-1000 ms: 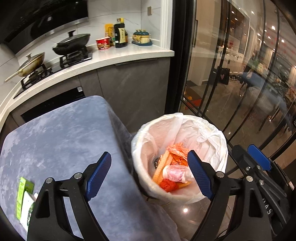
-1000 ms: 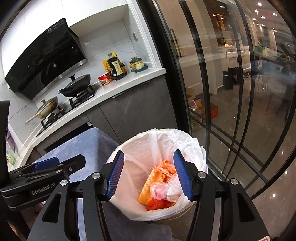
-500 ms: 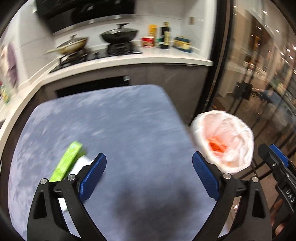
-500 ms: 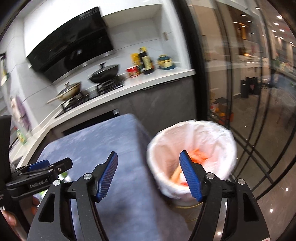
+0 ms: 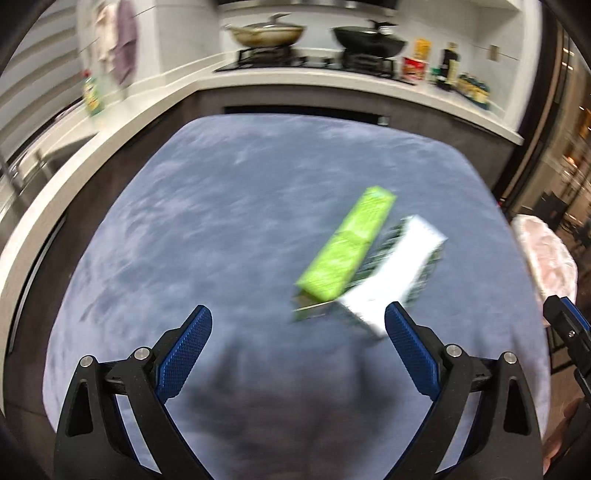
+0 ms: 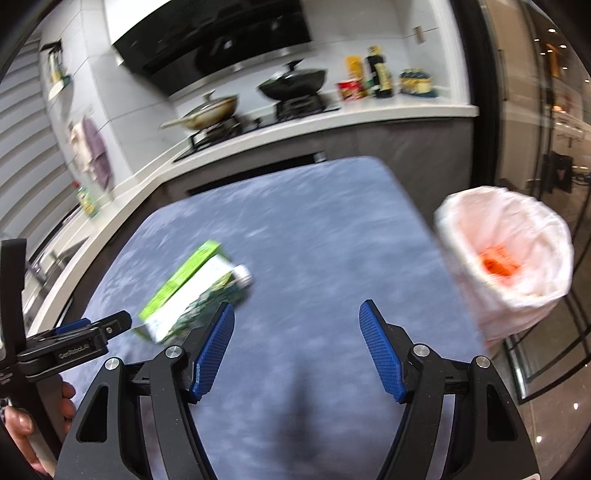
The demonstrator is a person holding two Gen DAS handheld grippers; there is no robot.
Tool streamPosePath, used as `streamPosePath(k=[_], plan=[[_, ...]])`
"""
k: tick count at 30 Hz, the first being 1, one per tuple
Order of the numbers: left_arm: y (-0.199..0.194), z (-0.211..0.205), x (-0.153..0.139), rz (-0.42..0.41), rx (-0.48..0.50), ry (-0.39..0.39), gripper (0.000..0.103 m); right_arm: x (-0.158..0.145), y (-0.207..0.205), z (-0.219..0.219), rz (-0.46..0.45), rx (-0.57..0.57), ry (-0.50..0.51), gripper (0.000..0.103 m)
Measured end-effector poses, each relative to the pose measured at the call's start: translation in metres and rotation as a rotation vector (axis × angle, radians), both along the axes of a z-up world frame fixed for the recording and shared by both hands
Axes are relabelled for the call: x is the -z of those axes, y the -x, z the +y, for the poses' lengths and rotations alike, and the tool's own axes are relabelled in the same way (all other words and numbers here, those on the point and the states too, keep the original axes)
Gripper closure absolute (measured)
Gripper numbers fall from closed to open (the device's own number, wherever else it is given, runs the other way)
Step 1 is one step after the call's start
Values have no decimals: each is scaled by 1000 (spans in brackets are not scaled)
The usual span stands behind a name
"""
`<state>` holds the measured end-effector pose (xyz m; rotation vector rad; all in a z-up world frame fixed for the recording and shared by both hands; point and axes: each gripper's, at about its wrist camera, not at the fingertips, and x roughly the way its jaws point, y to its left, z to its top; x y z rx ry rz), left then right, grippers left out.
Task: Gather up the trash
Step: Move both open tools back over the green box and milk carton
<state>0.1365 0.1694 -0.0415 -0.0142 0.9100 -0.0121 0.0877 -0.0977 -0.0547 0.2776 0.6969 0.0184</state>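
A long green carton (image 5: 347, 245) (image 6: 184, 275) and a white box with dark green print (image 5: 391, 275) (image 6: 201, 295) lie side by side on the blue-grey cloth of the table (image 5: 229, 221) (image 6: 317, 236). My left gripper (image 5: 297, 350) hangs open above the cloth, just short of both boxes, nothing between its fingers. My right gripper (image 6: 297, 343) is open and empty over the table's near part, with the boxes to its left. The bin with a white liner (image 6: 513, 258) (image 5: 546, 254) stands off the table's right edge and holds orange rubbish (image 6: 500, 264).
A white kitchen counter (image 6: 369, 114) runs behind and left of the table, with two pans (image 5: 266, 35) on a hob and bottles (image 6: 380, 74). Glass doors (image 6: 554, 147) stand right of the bin. A hand (image 6: 33, 435) holds the left gripper's handle at lower left.
Both grippers swung left, away from above the bin and over the table. The two boxes moved from the left view's edge to just ahead of the left fingers. Both pairs of jaws stand wider.
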Motion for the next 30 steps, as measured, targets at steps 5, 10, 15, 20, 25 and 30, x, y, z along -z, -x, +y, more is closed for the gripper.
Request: streamPosePath(k=[5, 10, 15, 20, 25, 30], plan=[[5, 37, 11, 21, -41, -15, 13, 13, -13, 55, 26, -78, -2, 35], [8, 55, 16, 34, -53, -15, 13, 33, -26, 102, 65, -131, 7, 35], [8, 70, 18, 39, -66, 0, 13, 50, -35, 122, 103, -146, 13, 35], [5, 74, 21, 47, -70, 19, 13, 61, -45, 127, 119, -122, 29, 35], [1, 66, 25, 54, -48, 27, 13, 62, -49, 112, 117, -81, 33, 35], [-4, 50, 25, 56, -5, 37, 13, 60, -48, 72, 118, 4, 24, 35]])
